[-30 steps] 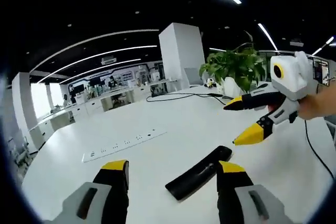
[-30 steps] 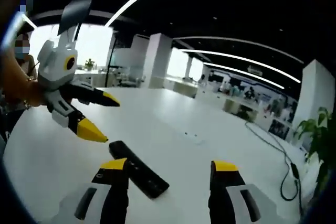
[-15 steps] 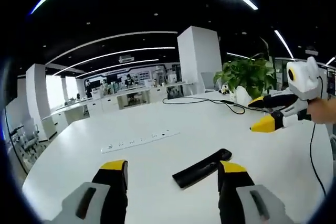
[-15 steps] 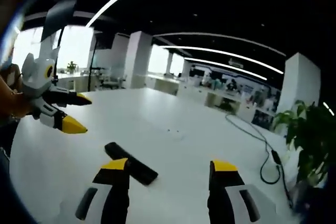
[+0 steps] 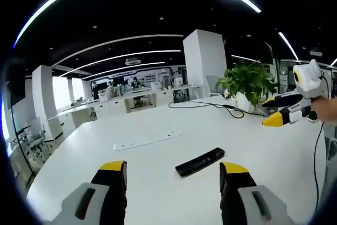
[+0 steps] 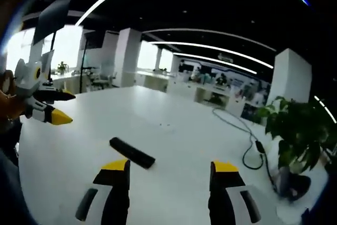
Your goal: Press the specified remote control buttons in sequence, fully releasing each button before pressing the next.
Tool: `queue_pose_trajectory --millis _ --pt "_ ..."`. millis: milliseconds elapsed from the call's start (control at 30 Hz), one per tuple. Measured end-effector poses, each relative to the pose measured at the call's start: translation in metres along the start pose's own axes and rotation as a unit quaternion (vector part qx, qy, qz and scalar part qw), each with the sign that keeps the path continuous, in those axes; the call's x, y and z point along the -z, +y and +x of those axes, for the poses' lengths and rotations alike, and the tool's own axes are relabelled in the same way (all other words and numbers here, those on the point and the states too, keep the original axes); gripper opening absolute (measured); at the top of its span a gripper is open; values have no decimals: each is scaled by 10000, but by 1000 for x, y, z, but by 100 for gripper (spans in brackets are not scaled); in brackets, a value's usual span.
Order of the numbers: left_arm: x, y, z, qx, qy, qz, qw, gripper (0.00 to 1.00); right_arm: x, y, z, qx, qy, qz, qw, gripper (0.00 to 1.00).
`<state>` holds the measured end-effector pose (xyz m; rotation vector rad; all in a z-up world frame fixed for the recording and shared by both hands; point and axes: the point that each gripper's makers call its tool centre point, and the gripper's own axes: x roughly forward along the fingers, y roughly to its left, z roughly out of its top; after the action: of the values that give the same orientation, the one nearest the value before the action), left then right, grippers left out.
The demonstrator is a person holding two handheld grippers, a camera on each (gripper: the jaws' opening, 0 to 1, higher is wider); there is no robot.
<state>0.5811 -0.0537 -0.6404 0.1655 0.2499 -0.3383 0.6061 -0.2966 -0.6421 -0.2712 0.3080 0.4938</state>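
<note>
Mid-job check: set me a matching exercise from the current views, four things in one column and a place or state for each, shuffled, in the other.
Things:
1. remote control
2. potted plant
3. power strip
4. left tongs

Places or states:
A. set flush into the table top beyond the remote
B. open, holding nothing
C. lying flat on the white table, untouched
D. at the table's far edge, near the black cable

Pairs: 1-C, 2-D, 3-A, 4-B
</note>
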Motion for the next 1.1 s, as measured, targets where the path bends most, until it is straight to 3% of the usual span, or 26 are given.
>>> queue_pose_trajectory --millis 467,700,1100 --pt "-8 -27 -64 94 53 -17 9999 76 -2 19 -85 116 88 1 9999 58" --pt "-21 -49 -97 187 -30 -202 9996 77 -9 32 -123 92 7 158 9998 58" --pt "-47 -79 -149 230 -194 -421 9987 79 -6 69 -159 -116 -94 340 9993 58"
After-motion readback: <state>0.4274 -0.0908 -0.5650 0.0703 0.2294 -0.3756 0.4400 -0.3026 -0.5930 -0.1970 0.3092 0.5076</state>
